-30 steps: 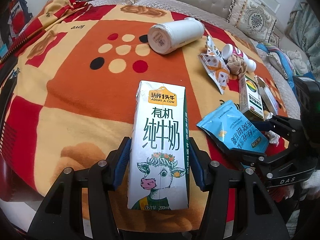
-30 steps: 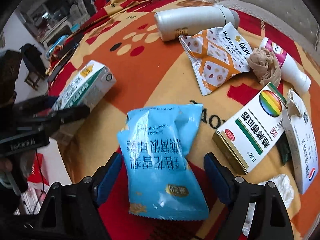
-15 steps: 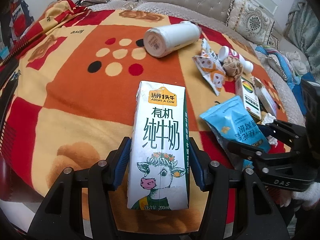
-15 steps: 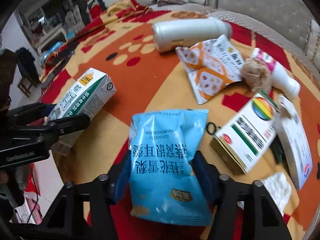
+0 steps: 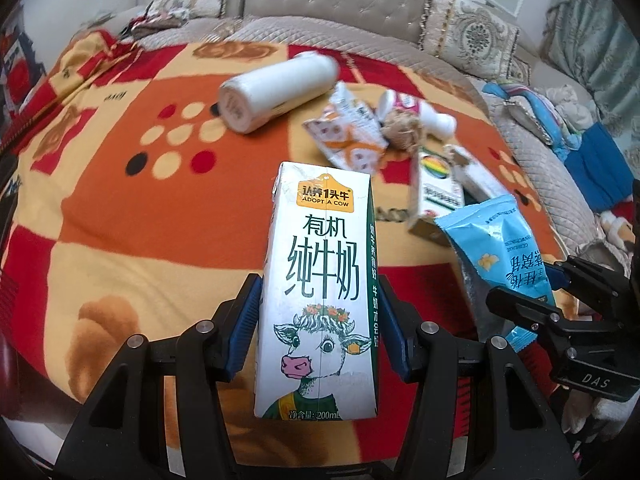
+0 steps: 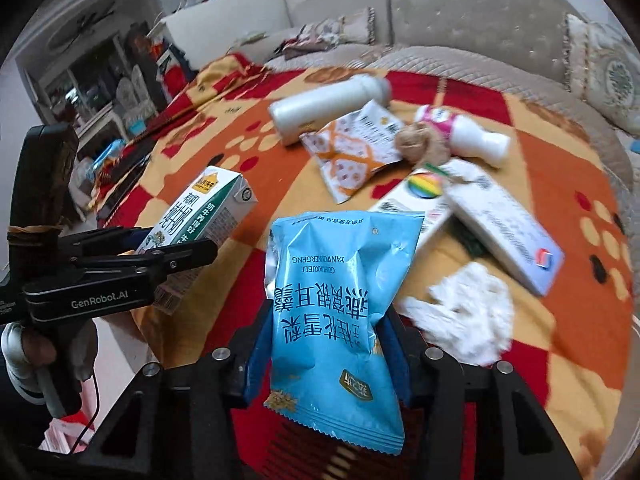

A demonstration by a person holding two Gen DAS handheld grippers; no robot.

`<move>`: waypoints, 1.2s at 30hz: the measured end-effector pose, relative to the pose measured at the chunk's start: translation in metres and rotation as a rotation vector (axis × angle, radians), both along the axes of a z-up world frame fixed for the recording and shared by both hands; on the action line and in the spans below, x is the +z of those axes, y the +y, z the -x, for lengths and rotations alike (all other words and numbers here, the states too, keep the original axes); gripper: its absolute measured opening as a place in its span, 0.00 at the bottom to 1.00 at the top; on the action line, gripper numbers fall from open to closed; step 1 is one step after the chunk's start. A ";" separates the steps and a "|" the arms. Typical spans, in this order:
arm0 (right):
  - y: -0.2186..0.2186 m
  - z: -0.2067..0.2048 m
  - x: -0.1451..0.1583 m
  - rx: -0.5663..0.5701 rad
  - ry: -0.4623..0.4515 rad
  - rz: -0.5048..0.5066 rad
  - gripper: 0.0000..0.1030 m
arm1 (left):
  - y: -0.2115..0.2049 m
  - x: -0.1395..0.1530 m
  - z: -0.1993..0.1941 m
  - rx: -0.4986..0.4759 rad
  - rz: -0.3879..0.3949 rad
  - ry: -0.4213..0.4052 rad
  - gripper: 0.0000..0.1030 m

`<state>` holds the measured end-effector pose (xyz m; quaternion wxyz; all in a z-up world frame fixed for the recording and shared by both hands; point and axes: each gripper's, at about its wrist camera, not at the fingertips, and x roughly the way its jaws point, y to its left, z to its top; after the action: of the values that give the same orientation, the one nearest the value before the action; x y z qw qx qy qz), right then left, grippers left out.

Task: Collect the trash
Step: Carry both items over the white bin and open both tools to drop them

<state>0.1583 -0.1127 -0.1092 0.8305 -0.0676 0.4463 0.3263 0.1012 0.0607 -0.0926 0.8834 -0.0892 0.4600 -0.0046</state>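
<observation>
My left gripper (image 5: pixel 320 332) is shut on a white milk carton (image 5: pixel 320 280) with a cow drawing and holds it above the blanket. The carton also shows in the right wrist view (image 6: pixel 200 224). My right gripper (image 6: pixel 324 348) is shut on a blue snack bag (image 6: pixel 340 312) and holds it lifted; the bag also shows at the right of the left wrist view (image 5: pixel 504 248). More trash lies on the orange and red blanket (image 5: pixel 120 208): a white bottle (image 6: pixel 328 108), an orange-patterned wrapper (image 6: pixel 352 152), a small pink-labelled bottle (image 6: pixel 468 132), a brown paper ball (image 6: pixel 420 144).
A rainbow-marked box (image 6: pixel 416 196), a white flat box (image 6: pixel 508 228) and crumpled white tissue (image 6: pixel 468 308) lie to the right. A beige sofa with cushions (image 6: pixel 480 12) rings the far side. Furniture and clutter stand past the blanket's left edge (image 6: pixel 100 92).
My right gripper closed on the blue snack bag and lifted it off the blanket. Both grippers rose and pulled back, the left still holding the milk carton.
</observation>
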 end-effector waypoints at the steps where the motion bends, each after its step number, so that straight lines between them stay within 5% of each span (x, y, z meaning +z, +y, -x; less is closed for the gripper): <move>1: -0.007 0.001 0.003 -0.018 -0.010 -0.005 0.48 | -0.003 0.001 -0.001 -0.005 -0.003 -0.004 0.52; 23: -0.179 0.015 0.025 -0.328 -0.075 -0.046 0.48 | -0.163 0.026 -0.027 -0.261 -0.037 -0.059 0.52; 36: -0.298 0.023 0.015 -0.571 -0.055 -0.017 0.48 | -0.271 0.023 -0.049 -0.446 0.017 -0.030 0.52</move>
<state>0.1353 -0.4107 -0.0938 0.9011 0.0589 0.4219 0.0811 0.1502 -0.2105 -0.0697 0.8666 0.0072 0.4550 -0.2049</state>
